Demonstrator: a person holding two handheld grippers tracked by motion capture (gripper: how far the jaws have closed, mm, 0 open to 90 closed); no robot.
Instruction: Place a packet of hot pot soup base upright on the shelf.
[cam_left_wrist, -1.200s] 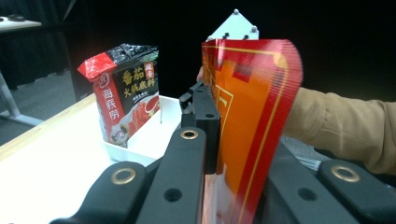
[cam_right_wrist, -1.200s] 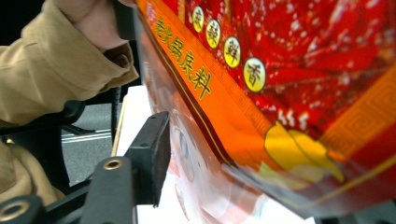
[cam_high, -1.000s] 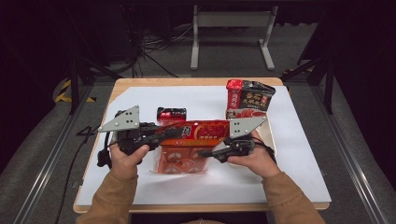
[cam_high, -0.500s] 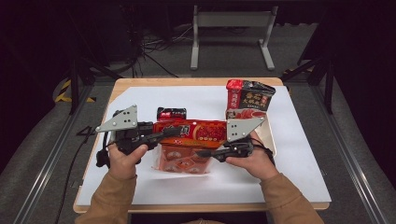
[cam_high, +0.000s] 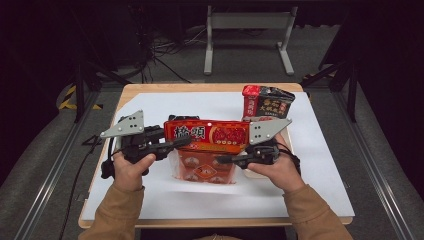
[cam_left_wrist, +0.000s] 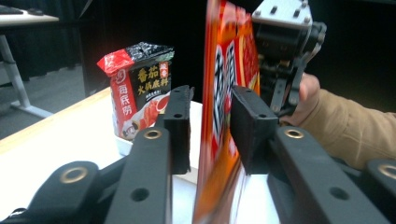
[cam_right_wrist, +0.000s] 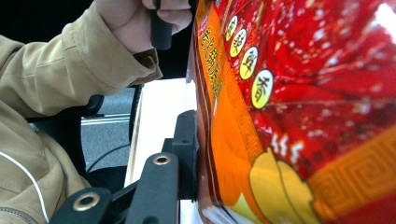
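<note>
The red snack bag (cam_high: 207, 137) is being held up at centre frame above the tabletop (cam_high: 320, 165) — gripped by the right gripper (cam_high: 222, 160), its fingers clenched on the bag. The left gripper (cam_left_wrist: 208, 128) has just been opening, its fingers released around the bag's edge — a one-sided hold is risking a swing or slip.

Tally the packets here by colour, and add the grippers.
Red-orange bag: 1
Red-and-black packet: 1
Dark packet, mostly hidden: 1
Hand-held grippers: 2, the left hand-held gripper with jaws just opened around the bag, the right hand-held gripper just closed on it
Total: 5
</note>
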